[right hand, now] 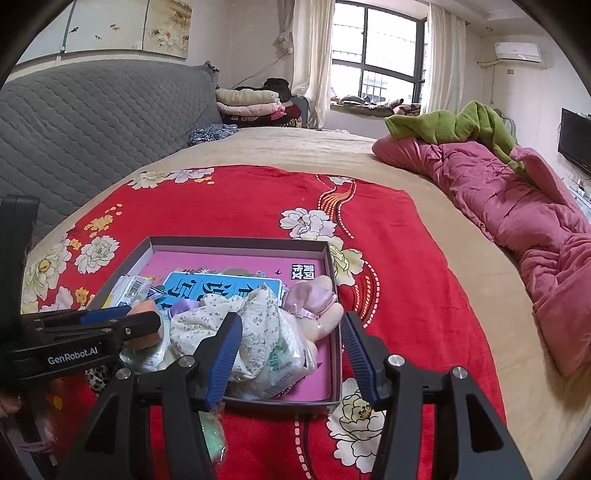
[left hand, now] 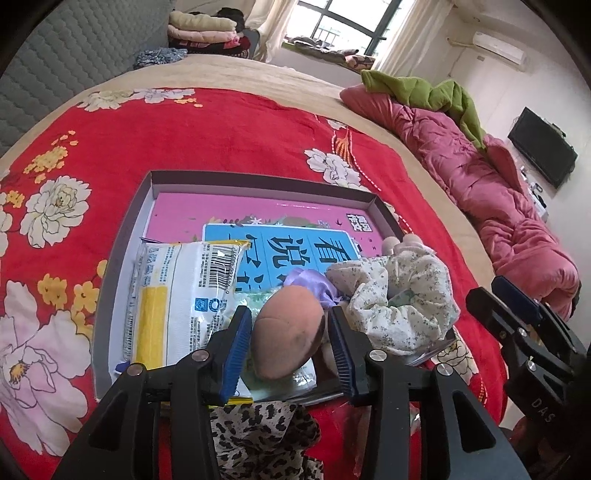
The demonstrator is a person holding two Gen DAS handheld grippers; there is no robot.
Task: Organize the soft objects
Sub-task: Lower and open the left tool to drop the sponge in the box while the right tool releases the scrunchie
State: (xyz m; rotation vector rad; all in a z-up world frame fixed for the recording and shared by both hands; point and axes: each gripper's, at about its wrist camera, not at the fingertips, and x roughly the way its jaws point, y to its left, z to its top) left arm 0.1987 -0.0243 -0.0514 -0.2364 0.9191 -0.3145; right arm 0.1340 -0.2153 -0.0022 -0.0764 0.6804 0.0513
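Two claws over the shallow grey cardboard tray (left hand: pixel 155 184): left gripper (left hand: pixel 286 350) loosely brackets the egg-shaped brown sponge (left hand: pixel 286 332), apparently just deposited; right gripper (right hand: pixel 291 354) released, empty; next, withdraw clear.

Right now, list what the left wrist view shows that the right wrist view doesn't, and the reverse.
Left wrist only: the leopard-print cloth below the box, and the full front of the white tissue pack.
Right wrist only: the pale green item outside the box, the painted wall panels.
Both: the box on the red blanket, the floral cloth, the peach sponge between the left gripper fingers.
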